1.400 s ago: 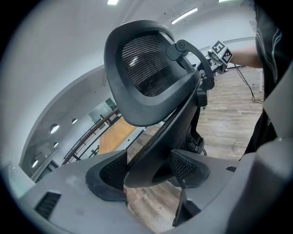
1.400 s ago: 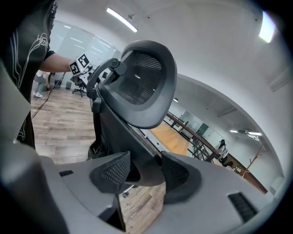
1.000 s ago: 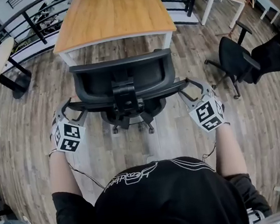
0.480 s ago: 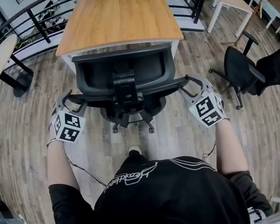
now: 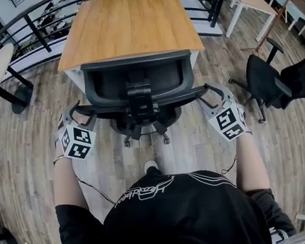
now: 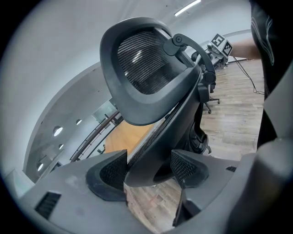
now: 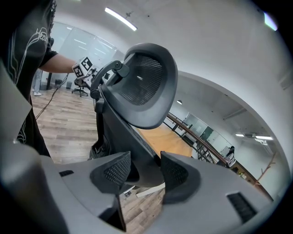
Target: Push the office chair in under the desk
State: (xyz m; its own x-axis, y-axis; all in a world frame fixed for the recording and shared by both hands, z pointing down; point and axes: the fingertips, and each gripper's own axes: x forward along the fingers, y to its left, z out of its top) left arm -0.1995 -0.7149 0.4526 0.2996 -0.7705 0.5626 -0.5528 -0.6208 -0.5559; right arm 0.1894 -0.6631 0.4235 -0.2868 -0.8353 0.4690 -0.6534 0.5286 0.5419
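The chair [image 5: 136,84] is gripped by its backrest: the left edge is clamped between the jaws of the left gripper [image 5: 80,112], the right edge between those of the right gripper [image 5: 209,93]. It is faced squarely at the desk [image 5: 128,21], the backrest top at the near edge and the seat seemingly partly under. The push is best applied evenly on both sides, so that the chair is not swung off line, and eased as the backrest nears the desktop.
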